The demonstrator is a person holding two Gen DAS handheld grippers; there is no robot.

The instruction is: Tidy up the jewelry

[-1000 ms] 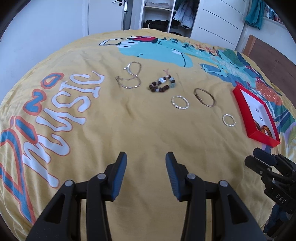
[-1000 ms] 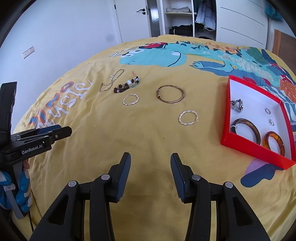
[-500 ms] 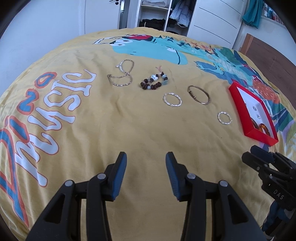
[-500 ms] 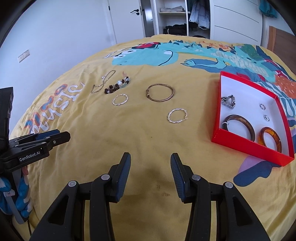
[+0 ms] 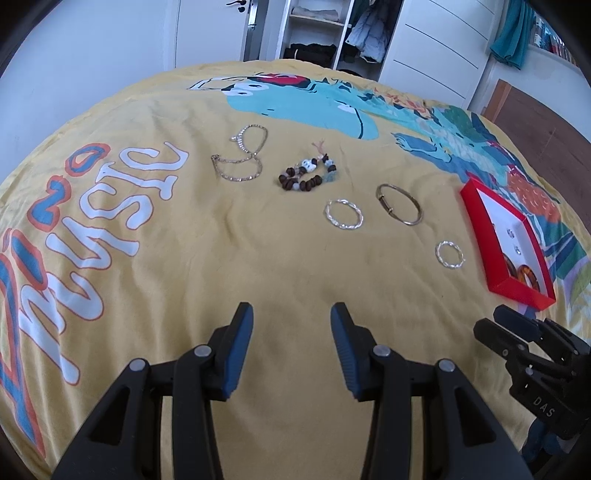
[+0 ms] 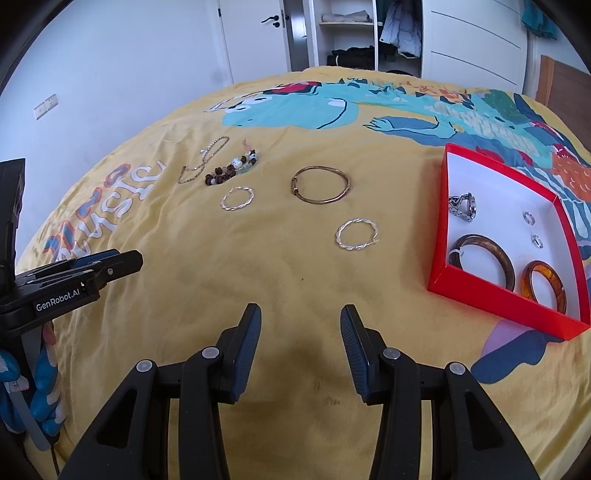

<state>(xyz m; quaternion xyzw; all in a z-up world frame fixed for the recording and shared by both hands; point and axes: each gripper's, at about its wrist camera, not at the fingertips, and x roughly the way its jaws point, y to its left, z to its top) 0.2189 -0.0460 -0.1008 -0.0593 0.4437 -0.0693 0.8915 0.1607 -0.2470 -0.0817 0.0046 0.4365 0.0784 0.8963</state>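
Jewelry lies loose on a yellow printed bedspread. From left: a thin chain, a brown bead bracelet, a twisted silver bangle, a thin gold bangle and a second twisted silver bangle. A red box at the right holds two brown bangles, a silver piece and two small rings. My left gripper and right gripper are both open and empty, held above the near part of the bed, well short of the jewelry.
The bed's rounded edge falls away at left and front. A white wall, a door and an open wardrobe stand behind the bed. Each gripper shows at the edge of the other's view: the right one, the left one.
Both grippers have pulled back and tilted slightly, so the jewelry and red box sit a little farther off and lower in view. Nothing was picked up; jaws stayed open.
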